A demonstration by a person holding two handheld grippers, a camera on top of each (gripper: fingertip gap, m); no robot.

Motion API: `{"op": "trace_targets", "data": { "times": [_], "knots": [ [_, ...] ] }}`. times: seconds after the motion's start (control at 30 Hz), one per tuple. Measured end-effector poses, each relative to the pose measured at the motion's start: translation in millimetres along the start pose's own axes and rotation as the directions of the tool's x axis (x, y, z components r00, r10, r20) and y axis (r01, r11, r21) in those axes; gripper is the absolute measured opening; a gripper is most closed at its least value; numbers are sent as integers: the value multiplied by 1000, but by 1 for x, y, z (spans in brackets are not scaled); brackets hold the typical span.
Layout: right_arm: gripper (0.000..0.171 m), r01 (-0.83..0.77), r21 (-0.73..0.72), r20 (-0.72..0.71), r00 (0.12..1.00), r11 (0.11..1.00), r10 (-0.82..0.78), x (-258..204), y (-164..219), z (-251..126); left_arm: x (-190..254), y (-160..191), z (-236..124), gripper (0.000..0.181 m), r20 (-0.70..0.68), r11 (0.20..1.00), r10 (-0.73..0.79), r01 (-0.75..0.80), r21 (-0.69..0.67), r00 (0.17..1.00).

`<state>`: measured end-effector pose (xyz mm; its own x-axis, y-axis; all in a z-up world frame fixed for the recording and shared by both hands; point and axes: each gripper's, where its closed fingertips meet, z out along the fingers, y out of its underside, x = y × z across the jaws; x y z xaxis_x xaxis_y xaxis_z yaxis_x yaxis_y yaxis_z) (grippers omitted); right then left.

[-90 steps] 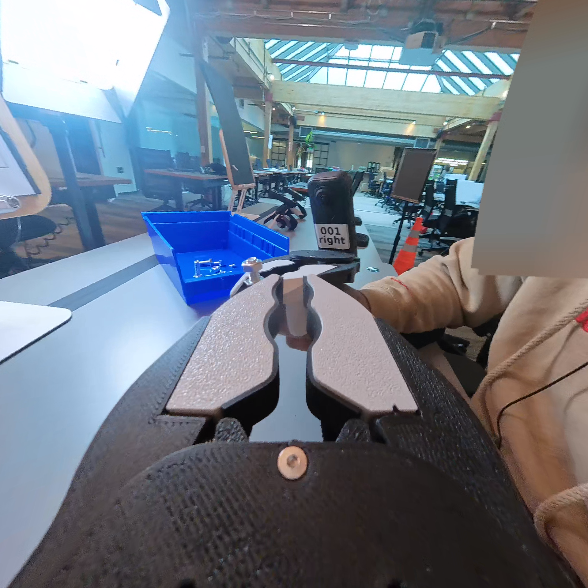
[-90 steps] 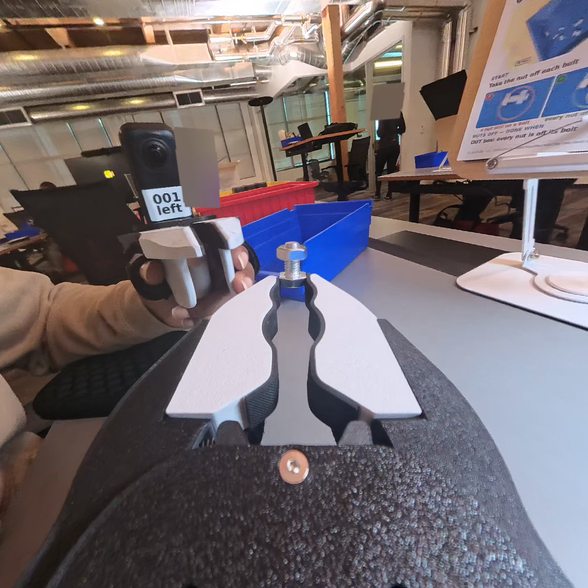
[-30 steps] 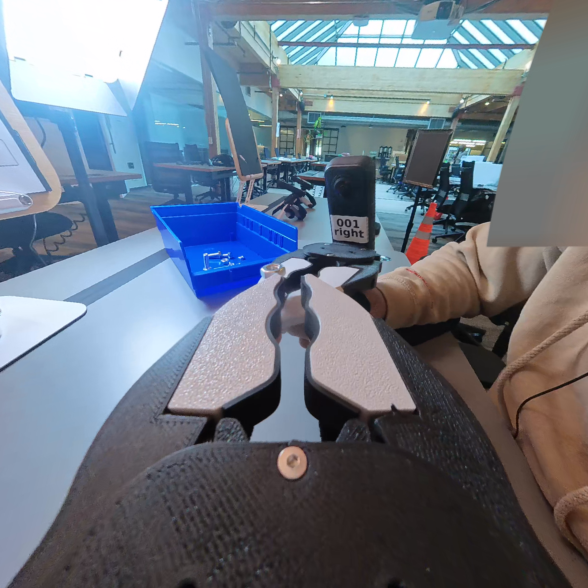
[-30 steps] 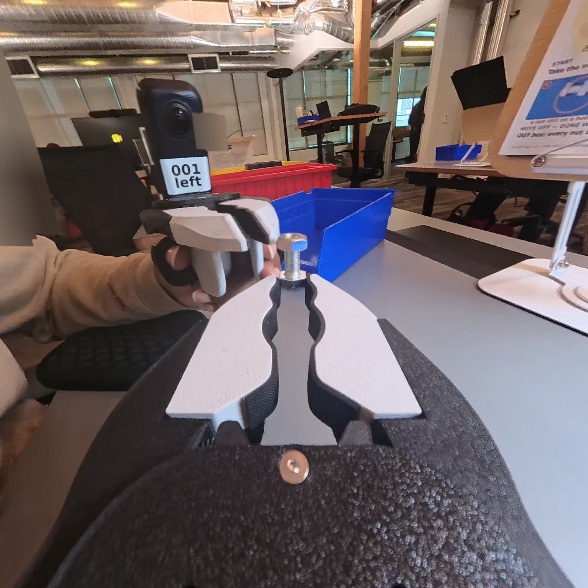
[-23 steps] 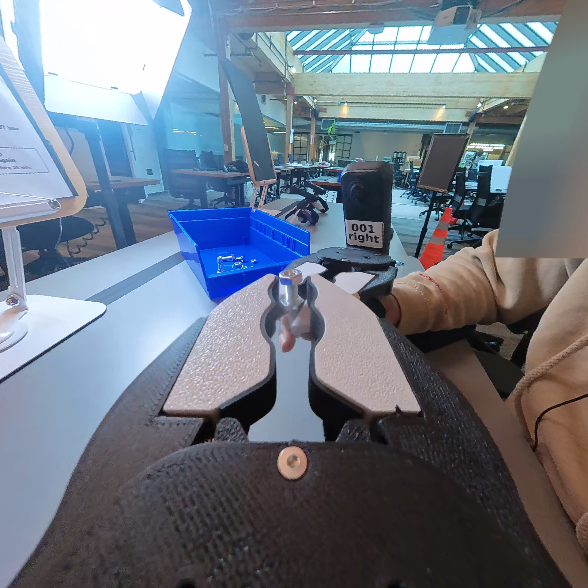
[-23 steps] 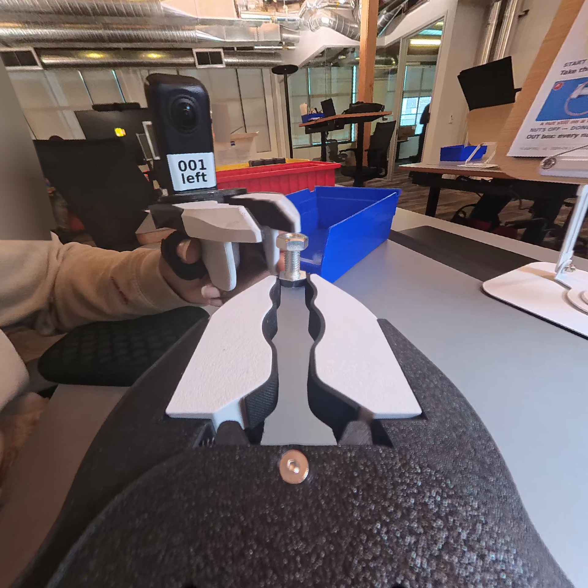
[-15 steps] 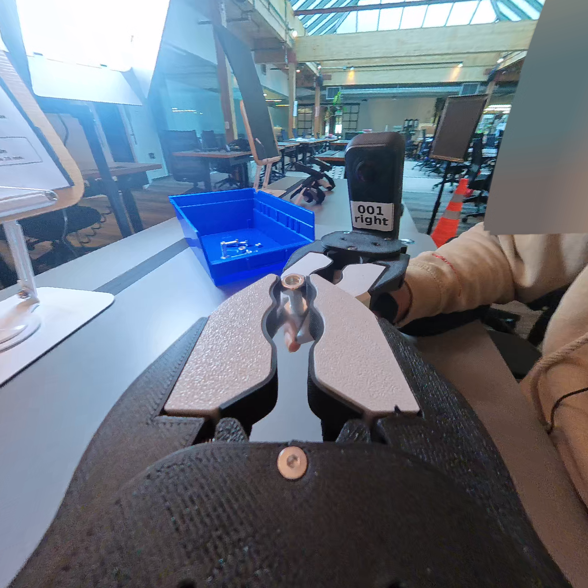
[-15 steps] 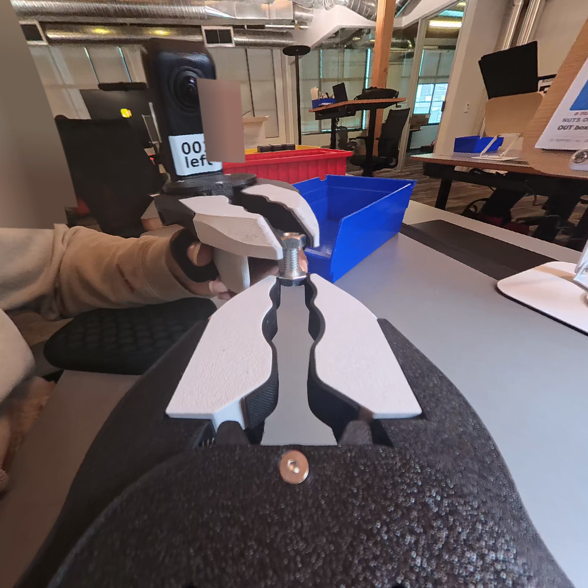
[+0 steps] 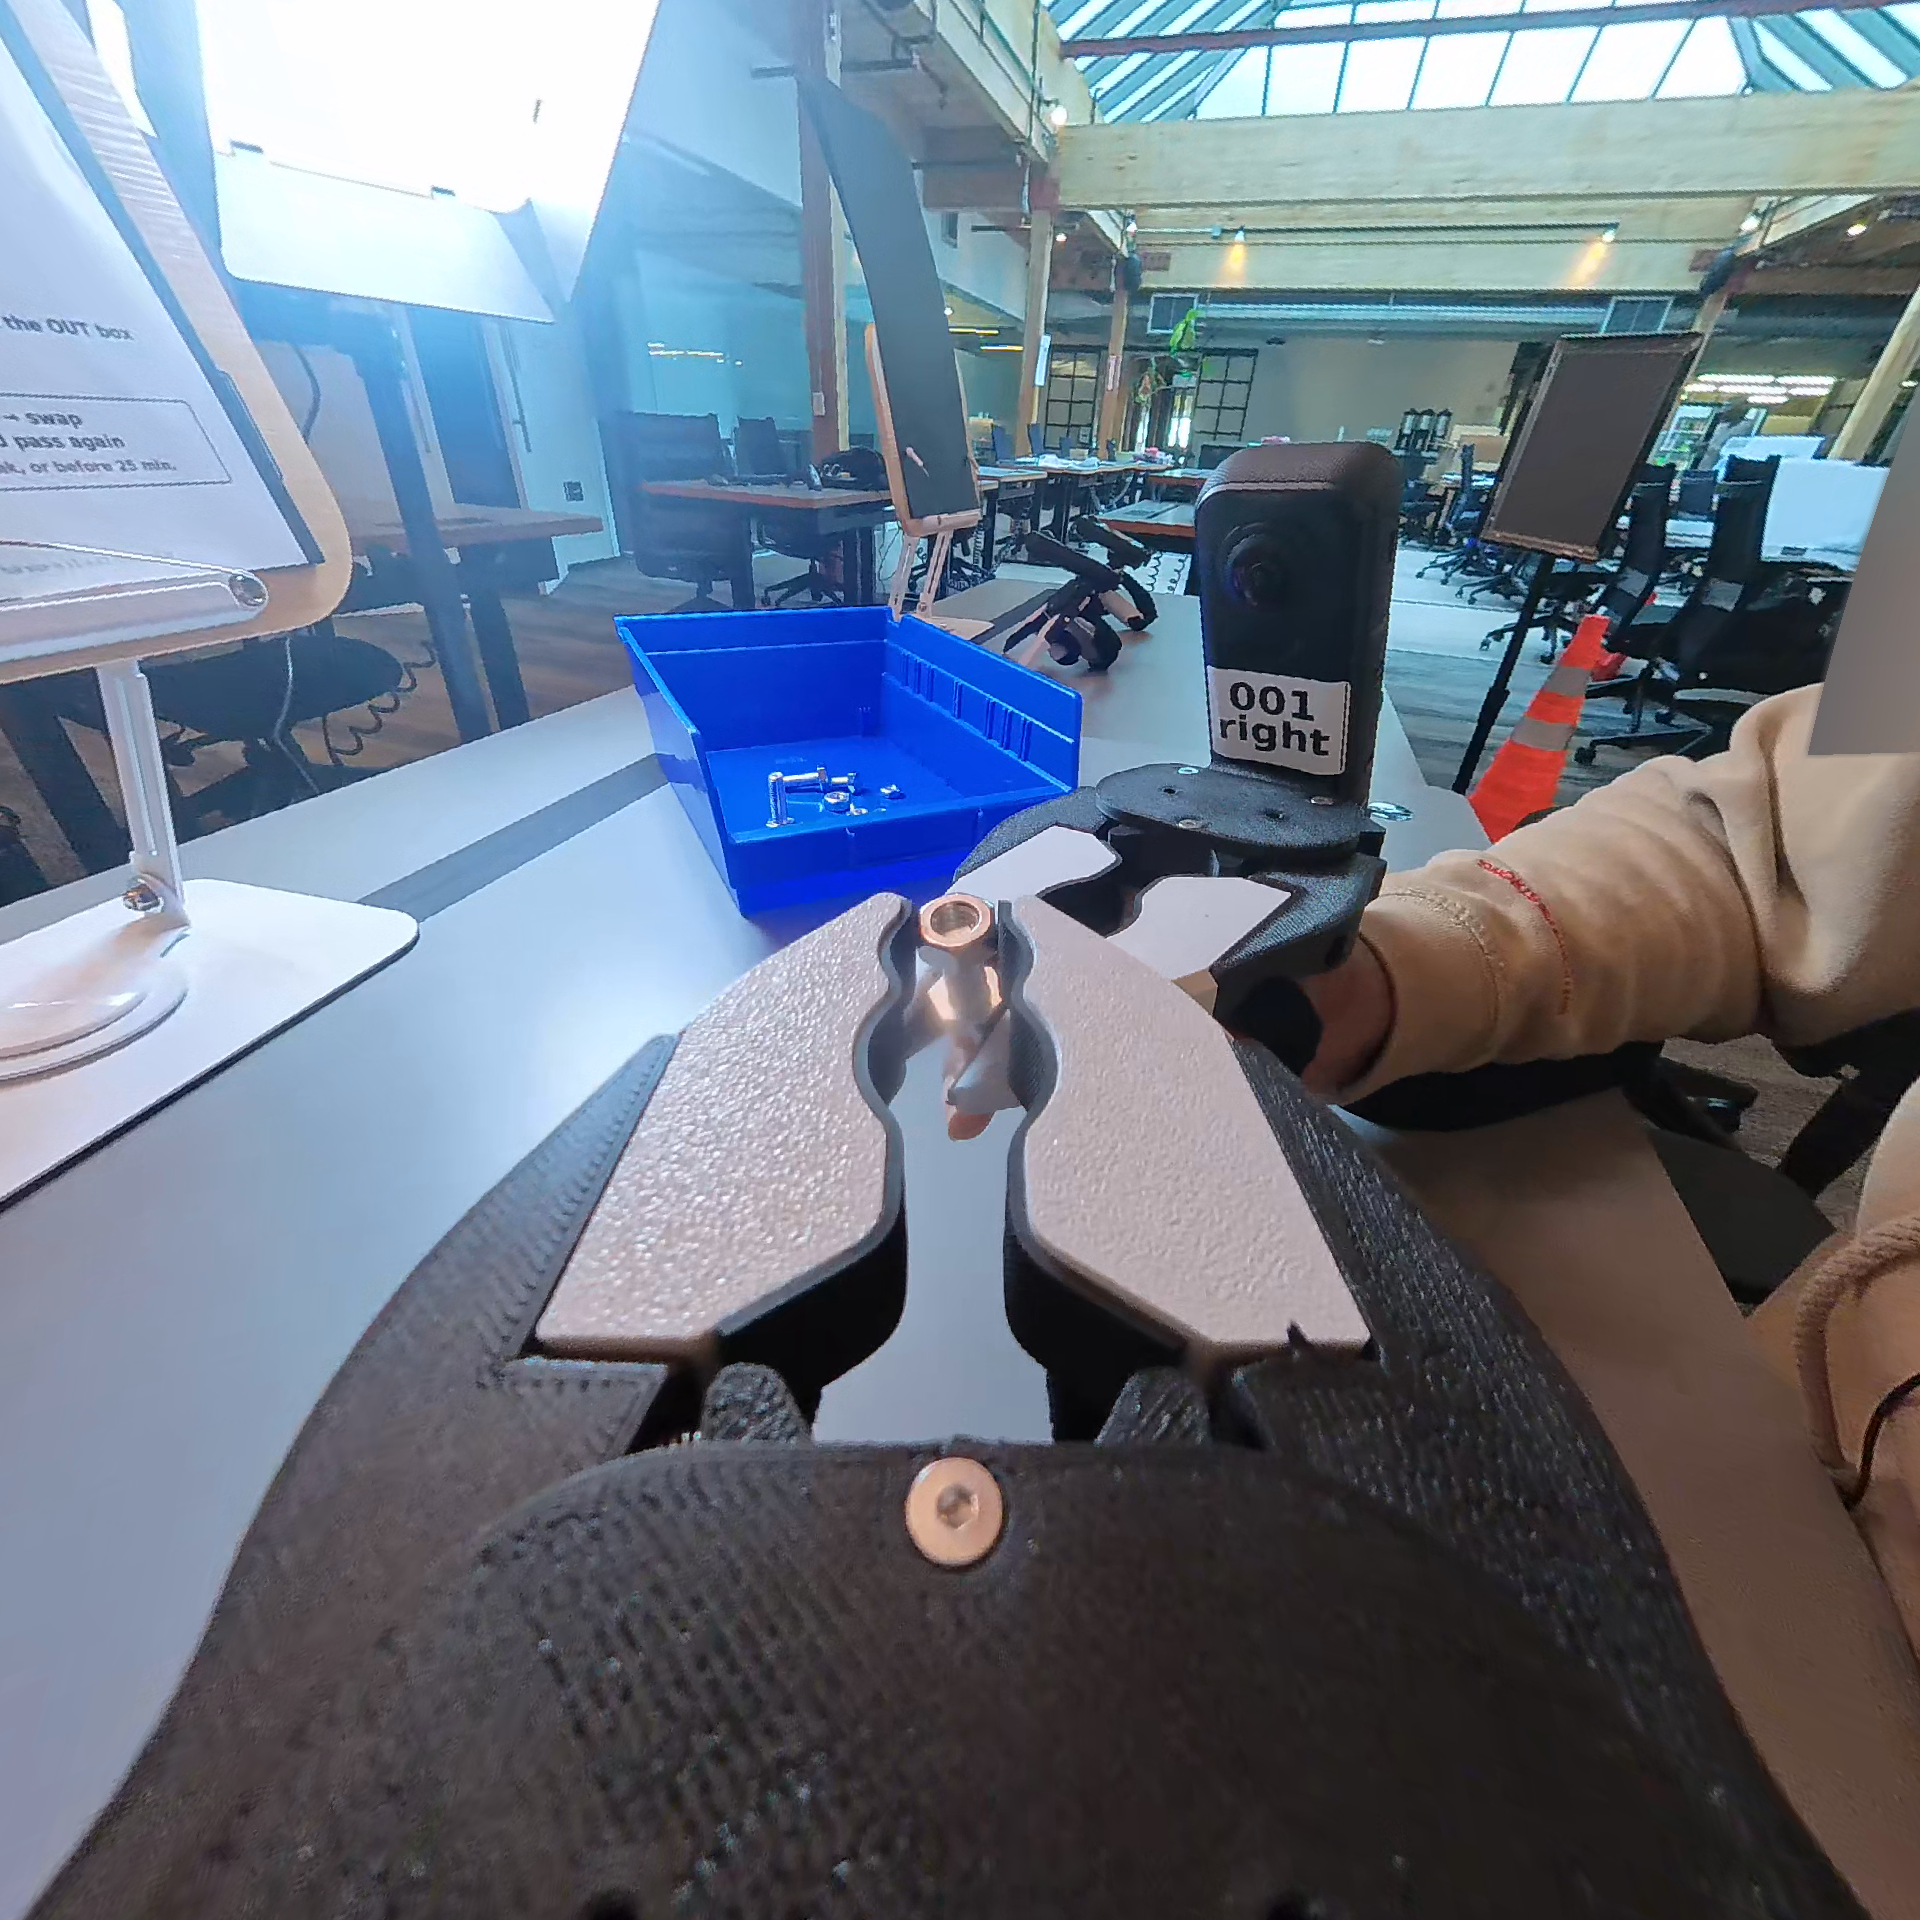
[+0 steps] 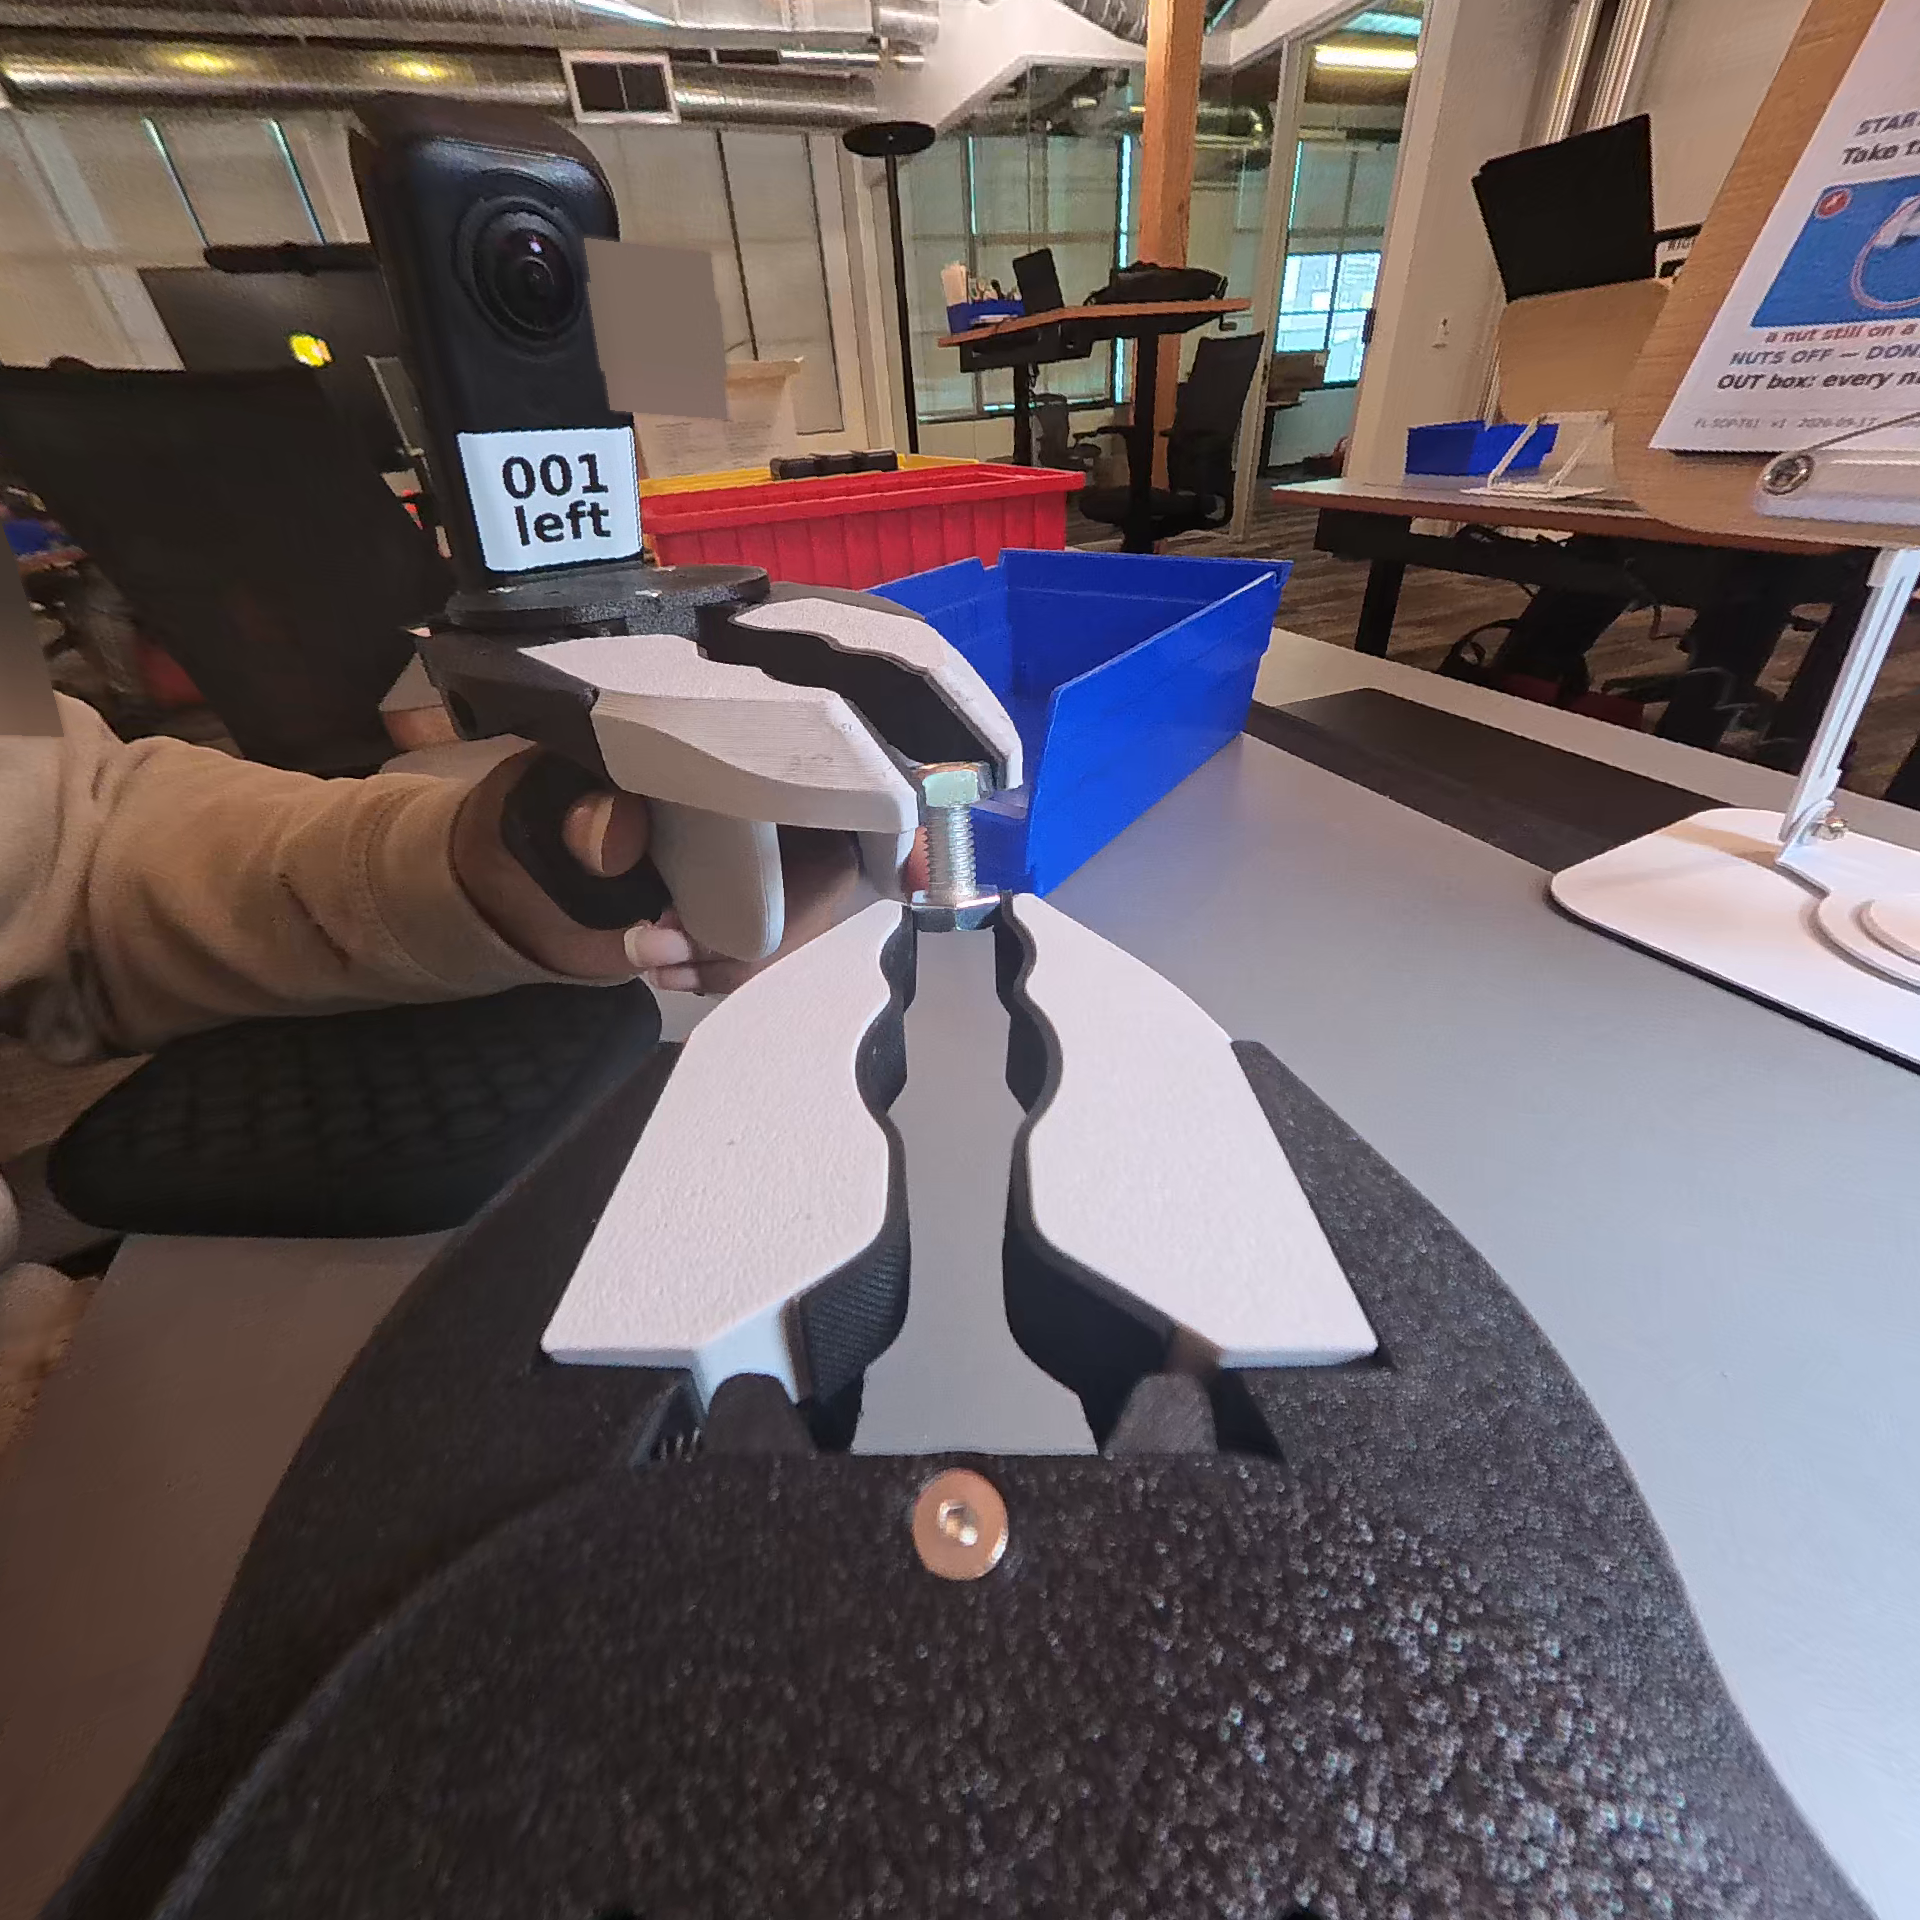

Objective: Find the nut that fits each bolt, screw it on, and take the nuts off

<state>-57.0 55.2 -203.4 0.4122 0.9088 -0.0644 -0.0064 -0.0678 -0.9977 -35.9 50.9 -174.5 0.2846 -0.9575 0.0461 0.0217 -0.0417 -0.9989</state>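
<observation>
R gripper [image 10: 954, 914] pinching the nut [image 10: 954, 914] at its fingertips, tips pressed in on the hex from both sides. Bolt [image 10: 951, 831] stands upright out of that nut, threads exposed between nut and head, head on top.

L gripper [image 10: 961, 774] comes in from my left at roughly a right angle to the R one, tips closed on the bolt head. So both ends are gripped: L on the head, R on the nut, whole thing held in the air over the near edge of the grey table [image 10: 1507, 1091].

From L wrist cam: I'm looking almost straight down onto the bolt head [image 9: 958, 918] sitting between the L fingertips [image 9: 831, 935], shank below it blurred. R gripper [image 9: 1081, 883] is just behind/under, w/ its black cam on top and a hand in a beige sleeve [image 9: 1621, 894] holding it.

Blue bin [image 9: 727, 717] sits on the table just past the grippers, open side toward me in L cam. Loose hardware on its floor: a bolt and a few small bits [image 9: 821, 795], too small to sort nuts vs washers. Same bin [image 10: 1143, 665] in R cam, contents hidden by its wall.

White stand base [image 10: 1714, 894] w/ a clipboard sheet to my R of the bin. Red tote [image 10: 862, 520] on a far desk.
</observation>
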Motion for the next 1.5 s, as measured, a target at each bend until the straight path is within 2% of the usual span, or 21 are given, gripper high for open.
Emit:
{"op": "trace_targets", "data": {
  "times": [0.23, 0.47, 0.5, 0.57, 0.6, 0.73, 0.87, 1.0, 1.17, 1.27, 1.33, 1.43, 1.5],
  "knots": [
    [14, -4, 18, 14, 1000, 1000, 4, -2, -2, 0, 3, -2, 0, 15, -10, 1000, 8, -8, 15, 1000],
    [14, -38, 60, 24, 999, 997, 37, 0, -8, -3, 9, -6, 0, 27, -45, 999, 2, 0, 34, 999],
    [14, -50, 74, 18, 999, 996, 49, 2, -10, -4, 9, -7, -1, 27, -49, 999, 1, 1, 41, 999],
    [14, -87, 102, 2, 996, 991, 87, 9, -15, -8, 18, -12, -5, 10, -112, 998, 7, 0, 63, 994],
    [14, -97, 109, 1, 995, 989, 98, 11, -17, -9, 20, -14, -5, 11, -127, 997, 8, 1, 74, 992],
    [14, -85, 112, 14, 996, 990, 84, 7, -18, -9, 11, -18, -7, 13, -74, 995, 11, -3, 98, 997],
    [14, -58, 91, 67, 996, 994, 52, -6, -15, -3, 10, -10, -3, 21, -87, 997, -36, 42, 60, 996],
    [15, -38, 72, 85, 996, 997, 32, -12, -11, -1, 12, -9, -2, 16, -94, 998, -33, 38, 51, 995],
    [14, -43, 20, 30, 999, 999, 43, 2, -3, 0, 0, -24, -11, 16, -29, 993, -18, 21, 116, 999],
    [14, 1, 0, -74, 997, 1000, -1, 30, -14, -11, -14, -21, -14, 16, 31, 995, -20, 17, 95, 999],
    [14, 46, -63, -203, 977, 997, -58, 71, -28, -33, -19, -13, -15, 16, 57, 998, -1, -2, 57, 998],
    [15, -4, -247, -416, 903, 969, -102, 152, -45, -91, -23, 1, -19, 16, 83, 999, 39, -39, 5, 996],
    [14, -99, -411, -530, 835, 906, -149, 206, -44, -139, -24, 11, -22, 16, 88, 999, 43, -41, -22, 995]
  ]
}}
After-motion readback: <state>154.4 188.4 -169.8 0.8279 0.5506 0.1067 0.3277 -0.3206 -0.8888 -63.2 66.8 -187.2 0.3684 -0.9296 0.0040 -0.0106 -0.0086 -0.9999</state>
